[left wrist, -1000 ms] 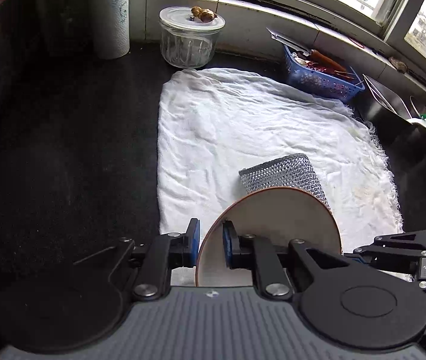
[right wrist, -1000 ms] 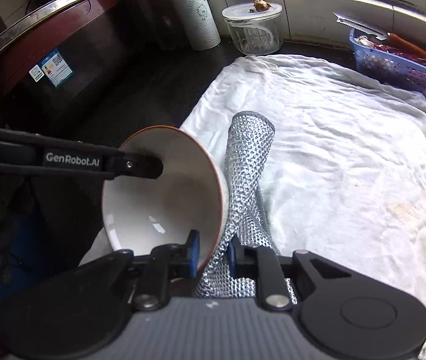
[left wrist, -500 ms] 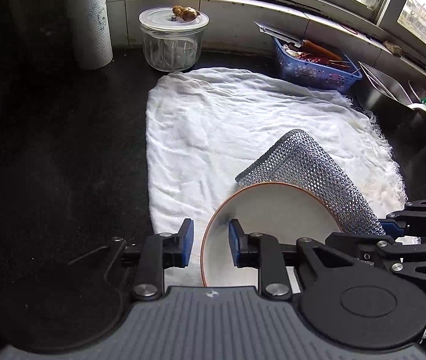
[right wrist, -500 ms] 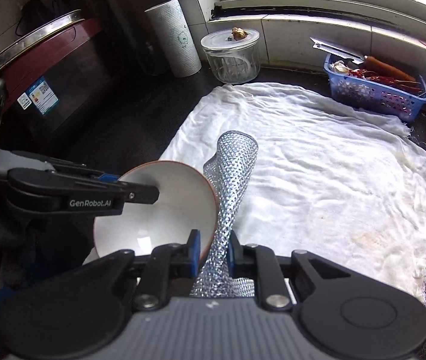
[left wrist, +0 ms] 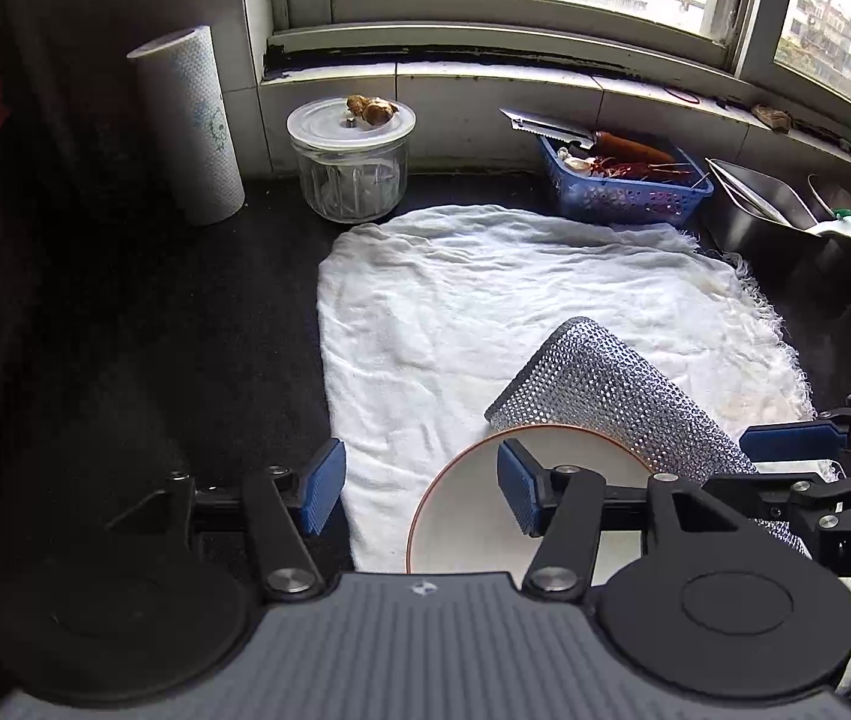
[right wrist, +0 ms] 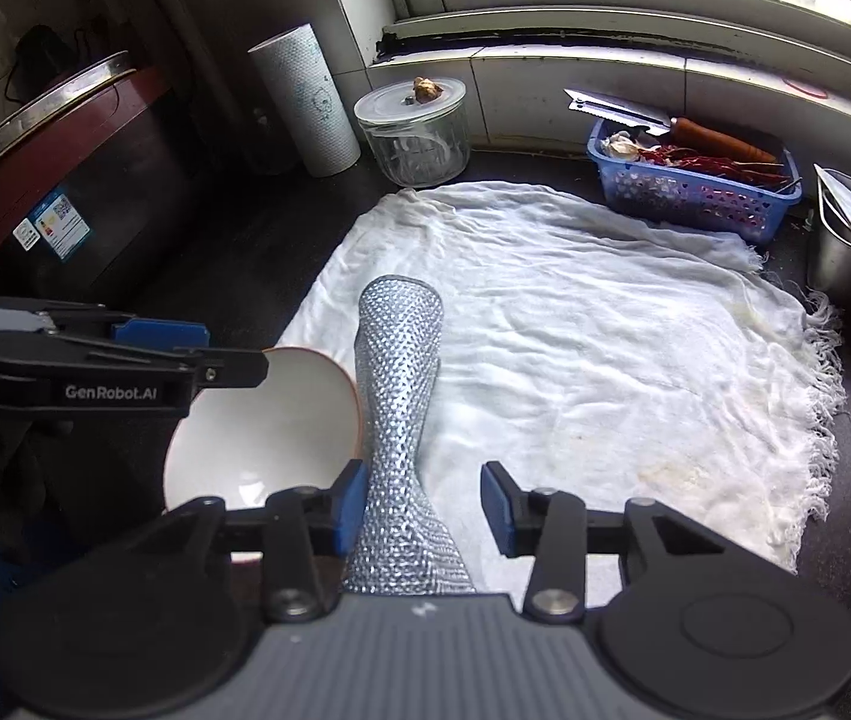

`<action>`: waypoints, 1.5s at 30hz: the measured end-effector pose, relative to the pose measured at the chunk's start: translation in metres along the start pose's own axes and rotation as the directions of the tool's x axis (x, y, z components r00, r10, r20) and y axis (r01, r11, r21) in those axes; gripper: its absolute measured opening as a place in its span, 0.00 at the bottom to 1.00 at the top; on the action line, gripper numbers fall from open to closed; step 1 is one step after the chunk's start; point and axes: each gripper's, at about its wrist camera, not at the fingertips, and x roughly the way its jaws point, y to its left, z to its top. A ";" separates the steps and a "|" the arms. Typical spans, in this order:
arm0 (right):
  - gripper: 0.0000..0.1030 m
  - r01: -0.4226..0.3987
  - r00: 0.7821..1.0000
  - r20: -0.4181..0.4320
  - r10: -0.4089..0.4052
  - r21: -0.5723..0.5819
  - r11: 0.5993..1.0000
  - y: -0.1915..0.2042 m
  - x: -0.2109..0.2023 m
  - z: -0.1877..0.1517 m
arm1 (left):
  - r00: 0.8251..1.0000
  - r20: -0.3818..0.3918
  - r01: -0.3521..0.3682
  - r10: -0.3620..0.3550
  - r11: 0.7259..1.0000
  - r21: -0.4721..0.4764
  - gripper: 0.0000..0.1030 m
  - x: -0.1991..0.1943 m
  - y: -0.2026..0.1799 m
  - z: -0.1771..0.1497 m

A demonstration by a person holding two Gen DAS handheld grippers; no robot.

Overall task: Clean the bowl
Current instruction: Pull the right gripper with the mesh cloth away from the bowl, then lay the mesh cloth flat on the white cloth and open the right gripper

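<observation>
Left gripper (left wrist: 419,483): jaws have just been opening and stand apart; the bowl's rim lies between them, and neither pad presses on it.
Right gripper (right wrist: 422,507): jaws have just been opening; the silver mesh scrubbing cloth (right wrist: 402,396) runs up between them, brushing the left pad, the right pad clear of it.
Bowl (left wrist: 485,504): white with a brown rim, at the near edge of the white cloth (left wrist: 485,300), just left of the scrubbing cloth; its near part is cut off by the gripper body, so whether it rests flat cannot be told.
Hidden: the near end of the scrubbing cloth runs under the right gripper's body.
Writing: "GenRobot.AI" on the left gripper's finger in the right wrist view; a blue sticker (right wrist: 53,230) on the dark appliance far left, too small to read.
Glass jar (left wrist: 351,162): lidded, far side of the cloth, a brown lump on its lid; contents unclear.
Blue basket (left wrist: 623,189): far right, holding red chillies and garlic, a serrated knife (left wrist: 581,135) lying across it.
Paper roll (left wrist: 188,126): upright, left of the jar.
Steel tub (left wrist: 767,216): far right edge, contents hard to make out.
</observation>
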 end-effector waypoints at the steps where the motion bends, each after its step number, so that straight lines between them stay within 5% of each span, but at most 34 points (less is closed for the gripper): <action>1: 0.51 0.003 1.000 0.007 -0.003 0.012 1.000 -0.002 -0.004 -0.001 | 1.000 0.010 -0.007 0.007 1.000 0.011 0.56 -0.003 -0.002 0.000; 10: 0.71 0.061 0.996 0.065 -0.067 0.091 0.994 -0.004 -0.041 -0.003 | 0.995 0.098 0.014 -0.022 0.996 0.086 0.57 -0.038 -0.026 -0.001; 13: 0.80 0.085 0.992 0.087 -0.095 0.107 0.991 -0.002 -0.052 -0.004 | 0.997 0.072 0.019 -0.029 0.992 0.128 0.64 -0.039 -0.035 -0.004; 18: 0.80 0.093 0.995 0.042 -0.091 -0.060 0.994 0.021 -0.044 -0.010 | 0.999 0.029 0.030 -0.033 0.995 0.093 0.64 -0.036 -0.034 -0.010; 23: 0.60 0.096 0.992 -0.062 -0.108 -0.172 0.980 0.029 -0.018 -0.022 | 0.999 0.021 0.045 -0.047 0.995 0.085 0.64 -0.040 -0.034 -0.016; 25: 0.34 0.070 0.993 -0.088 -0.084 -0.152 0.986 0.021 -0.011 -0.028 | 0.999 0.015 0.048 -0.049 0.996 0.082 0.64 -0.040 -0.033 -0.018; 28: 0.09 0.039 0.995 -0.088 -0.050 -0.126 0.991 0.013 -0.011 -0.034 | 0.999 0.005 0.051 -0.052 0.996 0.072 0.64 -0.039 -0.032 -0.021; 37: 0.06 -0.109 0.991 0.096 0.093 0.181 0.977 -0.018 -0.079 0.005 | 0.997 0.005 0.077 -0.078 0.994 0.078 0.64 -0.037 -0.036 -0.015; 40: 0.06 -0.159 0.985 0.106 0.134 0.279 0.947 -0.035 -0.092 0.009 | 0.996 0.003 0.093 -0.094 0.992 0.085 0.64 -0.036 -0.040 -0.014; 42: 0.09 -0.226 0.973 0.058 0.223 0.432 0.873 -0.057 -0.082 -0.006 | 0.995 -0.001 0.102 -0.102 0.991 0.089 0.64 -0.034 -0.042 -0.013; 43: 0.19 -0.181 0.980 0.013 0.198 0.465 0.866 -0.063 -0.073 -0.016 | 0.995 -0.003 0.104 -0.104 0.991 0.090 0.64 -0.034 -0.043 -0.013; 45: 0.28 0.019 0.997 -0.082 0.010 0.348 0.937 -0.059 -0.066 -0.028 | 0.994 -0.004 0.106 -0.106 0.991 0.087 0.64 -0.033 -0.043 -0.013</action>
